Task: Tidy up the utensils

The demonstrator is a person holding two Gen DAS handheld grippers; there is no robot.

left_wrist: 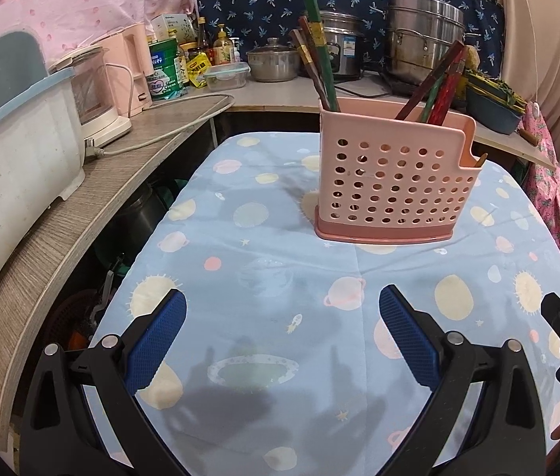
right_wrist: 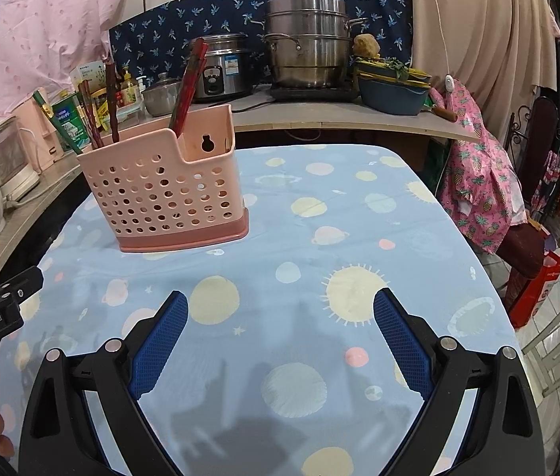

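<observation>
A pink perforated utensil holder [left_wrist: 393,182] stands on the table with the blue planet-print cloth [left_wrist: 272,261]; it also shows in the right wrist view [right_wrist: 161,194]. Several red, brown and green chopsticks [left_wrist: 319,55] stand upright in it, some at its left end and some at its right end [left_wrist: 438,83]; they show in the right wrist view too [right_wrist: 188,87]. My left gripper [left_wrist: 282,297] is open and empty above the cloth, in front of the holder. My right gripper [right_wrist: 280,301] is open and empty above the cloth, to the right of the holder.
A wooden counter [left_wrist: 81,206] runs along the left with a white and blue bin [left_wrist: 14,166] and a kettle [left_wrist: 93,91]. The back shelf holds pots [right_wrist: 307,47], a rice cooker [right_wrist: 220,67], tins and bottles. A chair with pink cloth [right_wrist: 478,182] stands right of the table.
</observation>
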